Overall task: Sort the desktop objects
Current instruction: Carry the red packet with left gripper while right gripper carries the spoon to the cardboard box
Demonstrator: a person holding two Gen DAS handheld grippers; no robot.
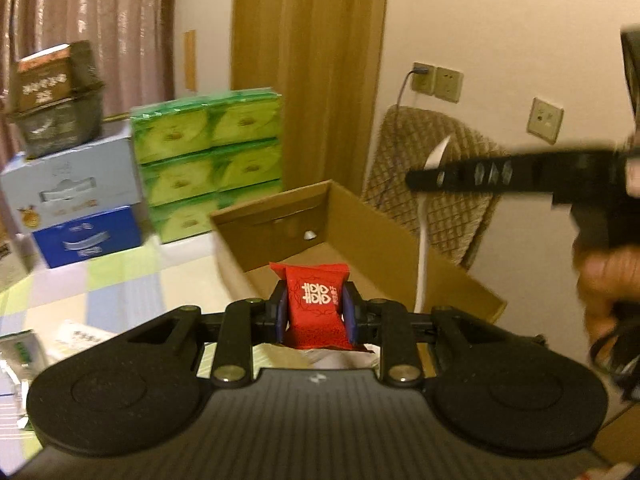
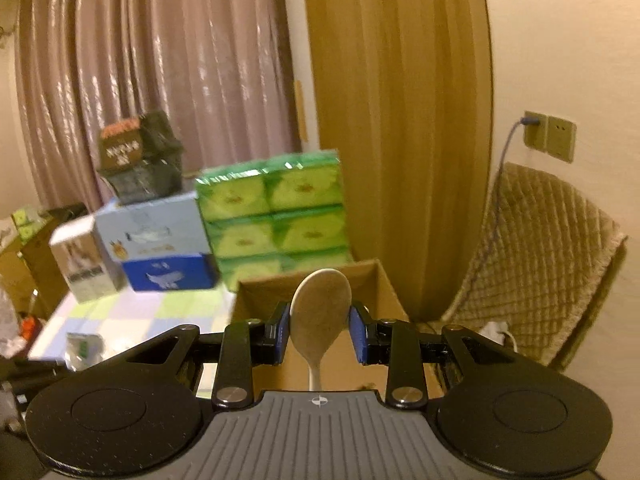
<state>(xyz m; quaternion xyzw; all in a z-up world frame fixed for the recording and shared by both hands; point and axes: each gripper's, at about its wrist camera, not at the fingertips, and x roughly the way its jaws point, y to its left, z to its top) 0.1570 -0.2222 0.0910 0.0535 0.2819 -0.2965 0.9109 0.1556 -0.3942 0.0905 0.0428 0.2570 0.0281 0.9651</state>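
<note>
Your left tongs (image 1: 314, 312) are clenched on a red candy packet (image 1: 316, 306), held above the near edge of the open cardboard box (image 1: 400, 240). Your right tongs (image 2: 320, 332) grip a white spoon (image 2: 320, 312) by its bowl, handle hanging down, also short of the box. Releasing too early would likely drop either item onto the table (image 1: 120, 280) beyond.

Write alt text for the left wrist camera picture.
The left hand-held gripper is shut on a red candy packet above an open cardboard box. At right, the other hand-held gripper carries a white spoon; green tissue packs stand behind.
</note>
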